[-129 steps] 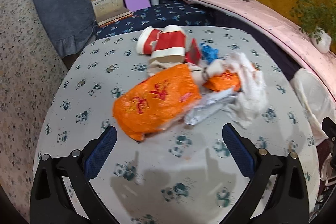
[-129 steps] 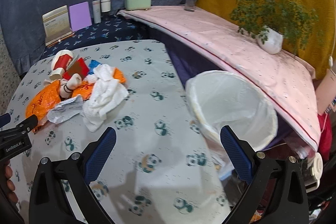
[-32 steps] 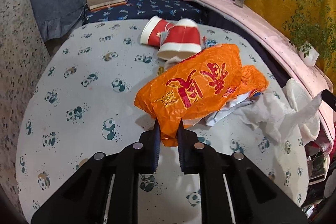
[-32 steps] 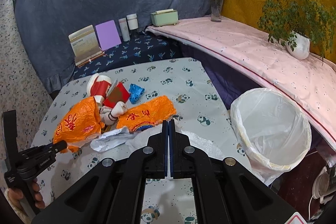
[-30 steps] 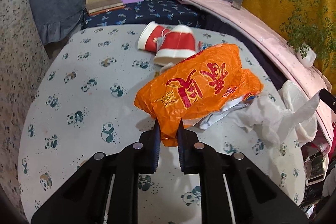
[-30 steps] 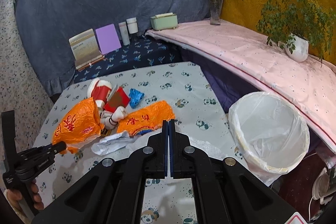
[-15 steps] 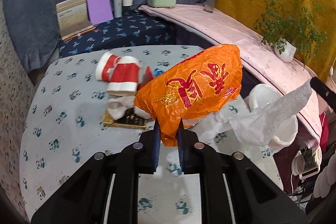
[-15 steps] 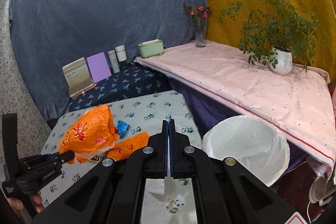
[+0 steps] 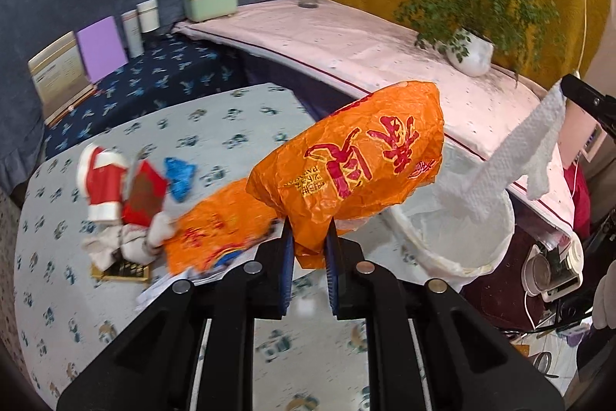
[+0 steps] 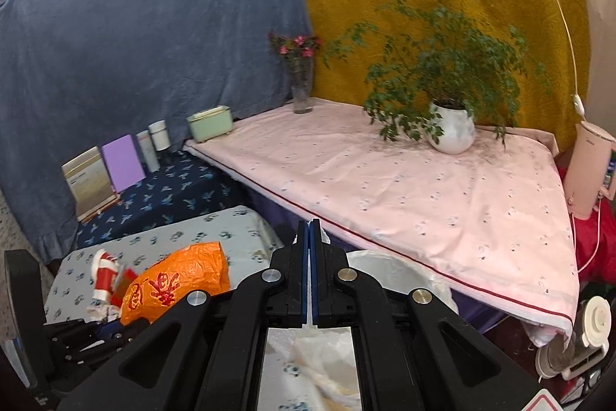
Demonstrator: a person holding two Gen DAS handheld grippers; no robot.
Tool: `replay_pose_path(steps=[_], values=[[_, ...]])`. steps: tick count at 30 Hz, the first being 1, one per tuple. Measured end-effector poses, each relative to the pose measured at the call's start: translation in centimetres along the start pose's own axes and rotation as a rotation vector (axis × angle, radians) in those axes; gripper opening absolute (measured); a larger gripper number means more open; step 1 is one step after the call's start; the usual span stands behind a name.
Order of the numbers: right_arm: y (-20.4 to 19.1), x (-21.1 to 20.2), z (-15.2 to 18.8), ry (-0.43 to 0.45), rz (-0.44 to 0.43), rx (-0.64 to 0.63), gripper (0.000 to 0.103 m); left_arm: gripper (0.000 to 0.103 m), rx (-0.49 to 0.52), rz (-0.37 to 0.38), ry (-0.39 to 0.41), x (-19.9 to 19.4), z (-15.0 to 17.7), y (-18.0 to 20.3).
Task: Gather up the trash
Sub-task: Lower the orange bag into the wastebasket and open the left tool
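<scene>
My left gripper (image 9: 308,241) is shut on an orange plastic bag (image 9: 358,164) and holds it in the air beside the white-lined trash bin (image 9: 462,257); the bag also shows in the right wrist view (image 10: 177,287). My right gripper (image 10: 310,230) is shut on a white paper towel (image 9: 519,156), which hangs above the bin (image 10: 385,264). A second orange bag (image 9: 219,230), red paper cups (image 9: 102,183), a red card (image 9: 144,195), a blue wrapper (image 9: 179,174) and white scraps lie on the panda-print table (image 9: 231,118).
A pink-clothed ledge (image 10: 404,180) runs behind the bin with a potted plant (image 10: 450,130), flower vase (image 10: 302,91) and green box (image 10: 210,124). Books and jars (image 10: 119,164) stand on a dark blue cloth. A kettle (image 10: 591,172) sits far right.
Both grippers have lifted and swung right from the table toward the bin, the left carrying the orange bag, the right carrying the paper towel. The trash pile stayed on the table.
</scene>
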State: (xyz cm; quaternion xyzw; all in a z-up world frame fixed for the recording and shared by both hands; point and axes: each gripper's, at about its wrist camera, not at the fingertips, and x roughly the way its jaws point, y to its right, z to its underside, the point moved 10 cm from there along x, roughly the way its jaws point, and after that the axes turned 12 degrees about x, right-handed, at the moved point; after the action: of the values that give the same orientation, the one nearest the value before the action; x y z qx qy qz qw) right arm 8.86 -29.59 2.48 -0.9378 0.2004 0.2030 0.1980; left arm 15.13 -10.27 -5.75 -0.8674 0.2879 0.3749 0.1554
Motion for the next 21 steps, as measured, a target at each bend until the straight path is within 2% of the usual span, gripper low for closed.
replay_pose_path(steps=[5,12,15,17,19,21], values=[[3.2,1.7,0.0,-0.024,0.063,0.023,0.001,0.014,0.063,0.039,-0.025,2.8,-1.6,3.9],[6.2,3.8,1.8,-0.092,0.12,0.059,0.002,0.015,0.119,0.09,-0.046,5.5,-2.8,8.2],[6.9,3.9,2.2,-0.101,0.134,0.066,0.008,0.02,0.125,0.121,-0.046,6.2,-3.2,9.7],[7.2,3.9,2.3,-0.104,0.14,0.073,0.012,0.037,0.135,0.118,-0.034,6.5,-3.5,10.2],[7.5,3.7,2.2,-0.098,0.147,0.076,0.021,0.047,0.143,0.116,-0.019,6.5,-3.7,10.6],[7.6,3.4,2.1,-0.088,0.154,0.073,0.024,0.055,0.148,0.116,-0.002,6.3,-4.0,10.9]])
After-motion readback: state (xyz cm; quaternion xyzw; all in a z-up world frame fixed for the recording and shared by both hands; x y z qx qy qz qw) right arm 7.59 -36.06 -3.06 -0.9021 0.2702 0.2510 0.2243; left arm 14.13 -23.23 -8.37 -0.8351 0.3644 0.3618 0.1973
